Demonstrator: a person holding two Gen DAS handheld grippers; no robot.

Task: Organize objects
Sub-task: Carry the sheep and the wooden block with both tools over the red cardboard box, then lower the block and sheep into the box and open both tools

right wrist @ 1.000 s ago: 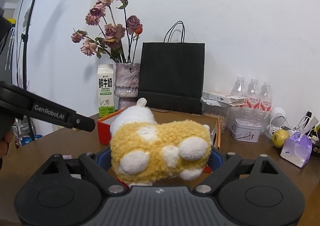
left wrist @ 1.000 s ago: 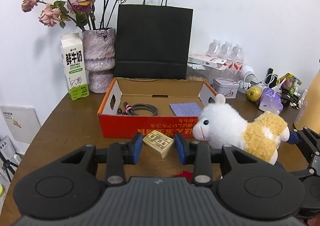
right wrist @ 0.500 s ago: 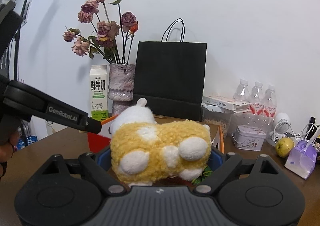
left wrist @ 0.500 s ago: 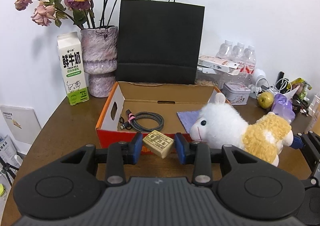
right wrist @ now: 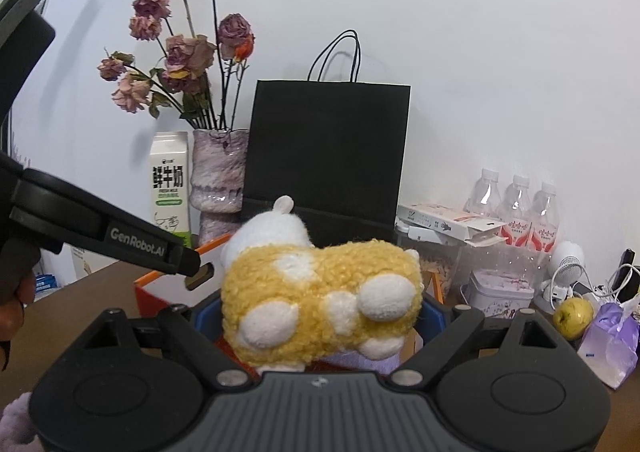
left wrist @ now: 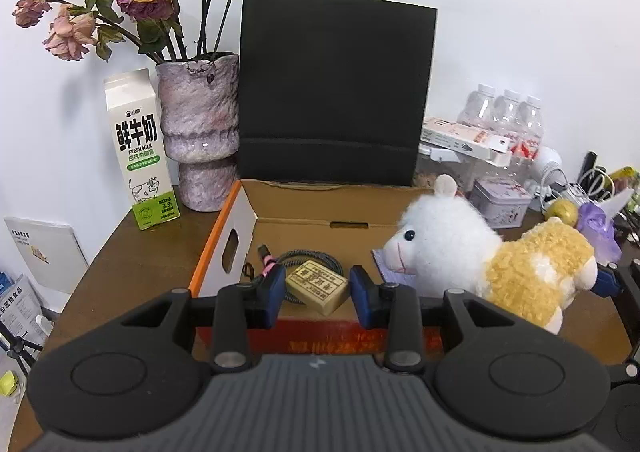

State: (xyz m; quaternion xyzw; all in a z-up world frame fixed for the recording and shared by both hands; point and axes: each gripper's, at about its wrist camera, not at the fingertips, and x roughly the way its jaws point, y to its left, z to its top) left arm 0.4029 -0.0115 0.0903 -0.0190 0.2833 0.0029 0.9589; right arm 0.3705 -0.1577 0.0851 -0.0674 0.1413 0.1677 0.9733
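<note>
While we hold the small tan block [left wrist: 317, 286] between the blue fingers [left wrist: 275, 292] of our left gripper [left wrist: 316, 294], it hangs just above the front of the open cardboard box [left wrist: 224, 219], over a coiled cable [left wrist: 298, 258]; it looks stiff and light, so a grip on its short sides should serve, though its printed characters are too small to read. Our right gripper [right wrist: 316, 318] is closed on the yellow rump of the plush sheep [right wrist: 320, 302], which is soft and will squash and sag, so we judge the body a safer hold than a leg. Behind on the table [left wrist: 132, 264] stands a milk carton [left wrist: 138, 149] reading "FRESH MILK" and "3.3". On the other gripper's arm we read "GenRobot.AI".
</note>
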